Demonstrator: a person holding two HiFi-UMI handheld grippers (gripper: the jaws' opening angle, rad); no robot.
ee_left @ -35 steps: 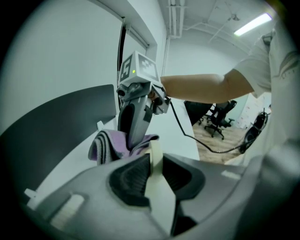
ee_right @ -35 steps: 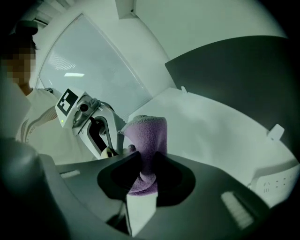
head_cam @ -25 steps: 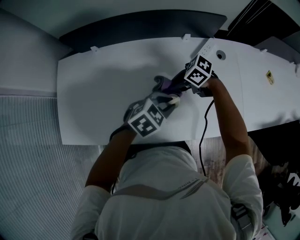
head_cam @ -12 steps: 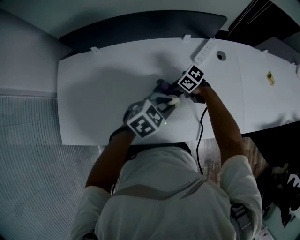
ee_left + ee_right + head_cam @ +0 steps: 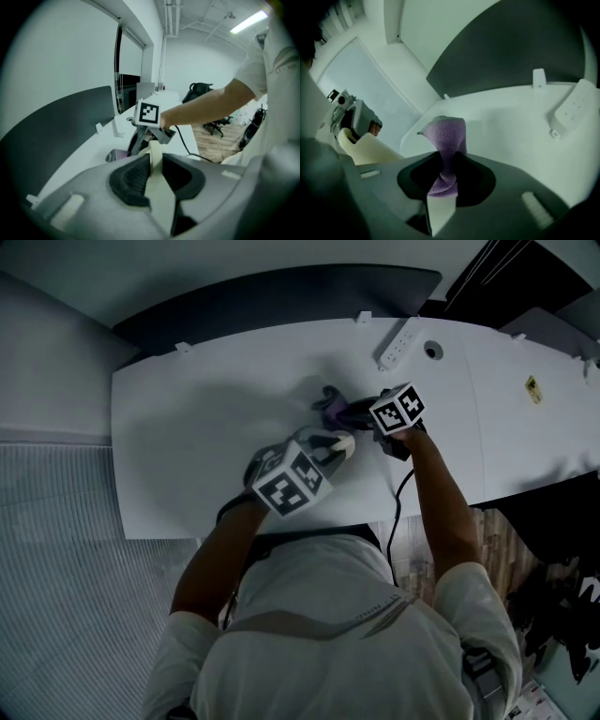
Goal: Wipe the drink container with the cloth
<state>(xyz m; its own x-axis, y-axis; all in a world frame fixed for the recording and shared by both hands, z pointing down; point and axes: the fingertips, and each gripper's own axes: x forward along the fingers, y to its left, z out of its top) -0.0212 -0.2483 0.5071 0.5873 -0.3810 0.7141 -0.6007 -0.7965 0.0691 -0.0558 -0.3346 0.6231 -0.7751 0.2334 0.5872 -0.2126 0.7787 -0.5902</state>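
The table (image 5: 187,427) spans the upper middle of the head view, with a panel (image 5: 281,296) along its far edge. A power strip (image 5: 398,338) lies at the table's upper right, and a hole (image 5: 432,350) is just to its right. At centre, the left gripper (image 5: 336,444) enters from the lower left with the drink container (image 5: 341,441) between its jaws. The right gripper (image 5: 349,412) sits just above it with the cloth (image 5: 328,404) between its jaws. A cable (image 5: 401,493) runs down over the near edge.

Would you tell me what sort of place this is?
Probably an open-plan office: a long white desk with a dark grey partition screen, a white power strip, and black swivel chairs beyond.
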